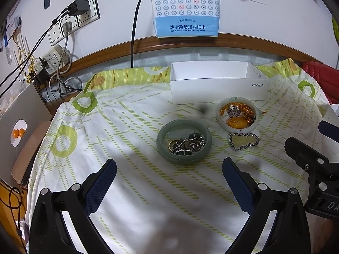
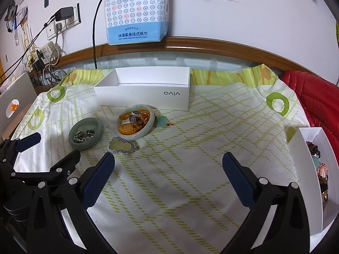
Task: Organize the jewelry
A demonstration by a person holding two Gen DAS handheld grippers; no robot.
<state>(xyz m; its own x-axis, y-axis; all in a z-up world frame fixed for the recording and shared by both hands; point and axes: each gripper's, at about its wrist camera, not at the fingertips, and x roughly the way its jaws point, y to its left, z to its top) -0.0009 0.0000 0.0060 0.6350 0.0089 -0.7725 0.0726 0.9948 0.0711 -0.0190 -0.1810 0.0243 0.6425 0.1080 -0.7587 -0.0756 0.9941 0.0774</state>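
Both jaws spread wide, holding nothing. Your left gripper (image 1: 169,169) sits just short of the dark green bangle (image 1: 184,141), dead ahead on the table cloth. Gourd pendant (image 2: 121,145) lies just ahead-left of your right gripper (image 2: 168,166), long axis sideways. Empty white box (image 2: 146,93) behind both.

Left claw (image 1: 169,169) and right claw (image 2: 168,166) both spread wide, seemingly empty.

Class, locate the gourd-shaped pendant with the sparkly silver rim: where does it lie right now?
The gourd-shaped pendant lies flat on the cloth, just in front of the pale bangle and right of the green bangle, near the right gripper's left fingertip.
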